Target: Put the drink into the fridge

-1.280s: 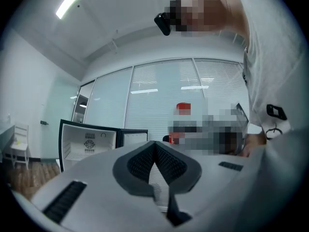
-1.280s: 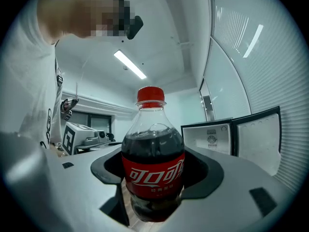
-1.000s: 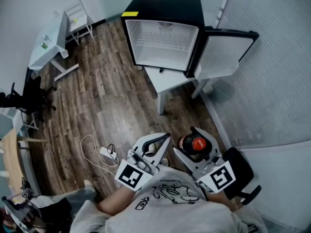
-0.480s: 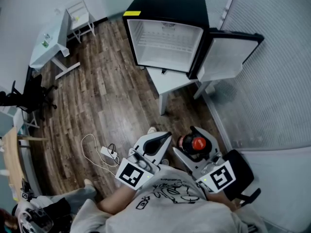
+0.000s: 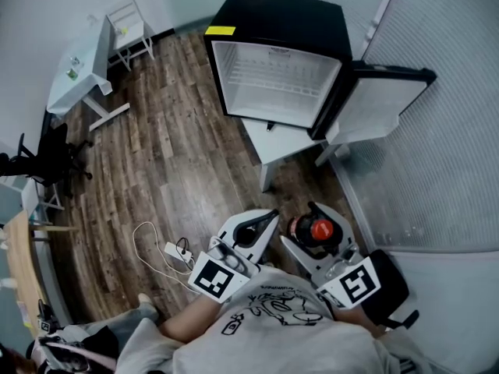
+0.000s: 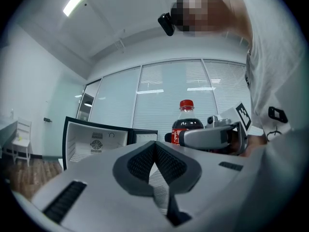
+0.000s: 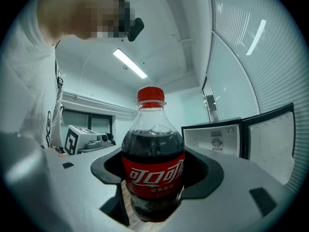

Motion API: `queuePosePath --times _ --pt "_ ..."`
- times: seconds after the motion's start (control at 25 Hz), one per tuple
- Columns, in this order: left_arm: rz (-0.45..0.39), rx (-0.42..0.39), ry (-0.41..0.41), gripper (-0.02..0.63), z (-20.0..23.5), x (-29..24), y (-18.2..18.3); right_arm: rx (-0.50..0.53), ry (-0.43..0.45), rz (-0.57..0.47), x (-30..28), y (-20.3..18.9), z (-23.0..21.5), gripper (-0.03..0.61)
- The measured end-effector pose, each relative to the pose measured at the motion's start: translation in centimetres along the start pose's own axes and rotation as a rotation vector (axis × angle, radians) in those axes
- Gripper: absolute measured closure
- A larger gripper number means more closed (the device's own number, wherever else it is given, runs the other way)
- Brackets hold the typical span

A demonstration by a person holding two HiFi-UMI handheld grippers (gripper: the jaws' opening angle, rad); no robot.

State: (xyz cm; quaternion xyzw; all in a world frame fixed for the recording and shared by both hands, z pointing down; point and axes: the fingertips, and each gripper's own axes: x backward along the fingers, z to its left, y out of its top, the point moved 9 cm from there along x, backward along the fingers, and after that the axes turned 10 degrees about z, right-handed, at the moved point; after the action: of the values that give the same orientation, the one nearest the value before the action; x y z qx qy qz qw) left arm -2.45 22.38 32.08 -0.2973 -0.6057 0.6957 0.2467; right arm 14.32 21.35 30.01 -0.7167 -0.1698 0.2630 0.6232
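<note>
A cola bottle [image 7: 153, 168] with a red cap and red label stands upright between the jaws of my right gripper [image 7: 154, 187], which is shut on its body. From the head view the bottle [image 5: 318, 230] and right gripper [image 5: 316, 238] are low in the frame, near my chest. My left gripper [image 5: 256, 226] hangs beside it to the left, pads together, holding nothing [image 6: 155, 151]. The black fridge [image 5: 277, 76] stands ahead with its white inside bare and its door [image 5: 382, 104] swung out to the right. The left gripper view shows the bottle [image 6: 186, 124] too.
The fridge rests on a small white table [image 5: 281, 142]. A power strip with a white cable [image 5: 171, 248] lies on the wood floor at my left. A white desk [image 5: 78, 72], white chair [image 5: 129, 26] and black office chair [image 5: 47, 158] stand far left. A blind-covered glass wall [image 5: 444, 131] runs along the right.
In the head view the fridge has slid a little down and to the right and looks slightly larger. Both grippers and the bottle keep the same pose.
</note>
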Motion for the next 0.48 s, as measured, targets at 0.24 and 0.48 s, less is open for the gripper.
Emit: queuePosePath --times 0.24,0.48 --pt "0.0 -0.001 0.007 0.612 4.6 -1.0 0.6 0.003 0.0 0.009 -4.3 1.0 -1.9 0.252" --pt "-0.004 0.007 -0.001 0.612 9.7 -2.6 1.7 0.003 -0.018 0.024 -8.6 2.3 -4.2 0.252"
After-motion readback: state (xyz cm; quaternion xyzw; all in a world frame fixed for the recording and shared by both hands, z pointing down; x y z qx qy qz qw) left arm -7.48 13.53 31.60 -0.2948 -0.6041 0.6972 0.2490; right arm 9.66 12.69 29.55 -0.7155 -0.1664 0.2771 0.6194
